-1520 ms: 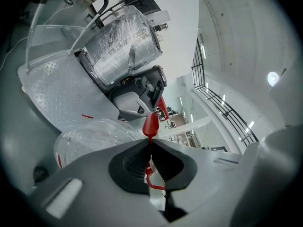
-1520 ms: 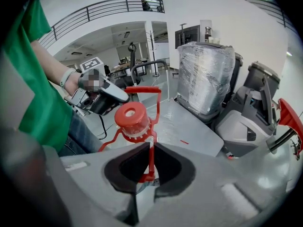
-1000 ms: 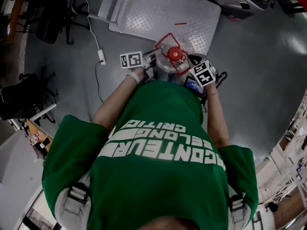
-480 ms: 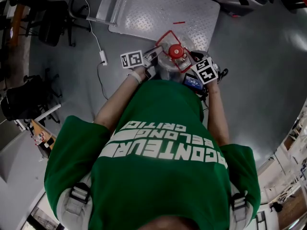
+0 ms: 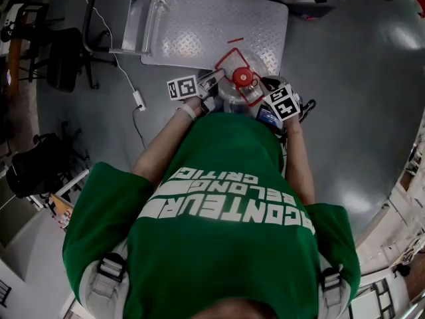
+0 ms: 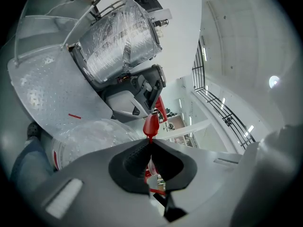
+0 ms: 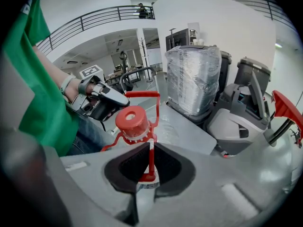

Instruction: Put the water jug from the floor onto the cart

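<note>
The water jug (image 5: 230, 92) is clear plastic with a red cap (image 5: 243, 77) and a red wire handle (image 5: 228, 55). It hangs at the near edge of the cart (image 5: 199, 25), a diamond-plate platform trolley. My left gripper (image 5: 211, 81) is shut on the handle's left side, and the red handle (image 6: 151, 125) pokes out past its jaws (image 6: 150, 145). My right gripper (image 5: 263, 89) is shut on a red handle strut (image 7: 151, 157) just below the cap (image 7: 132, 120). The jug's clear body (image 6: 92, 137) shows beside the cart deck (image 6: 45, 86).
The cart's folded push bar (image 5: 99, 18) is at its left end. A white cable with a plug (image 5: 138, 99) lies on the floor to the left. Office chairs (image 5: 63, 58) stand further left. A plastic-wrapped machine (image 7: 191, 79) and grey machines (image 7: 241, 112) stand beyond the cart.
The cart has come nearer in the head view. Both grippers still grip the handle, and the jug now hangs at the cart's front edge.
</note>
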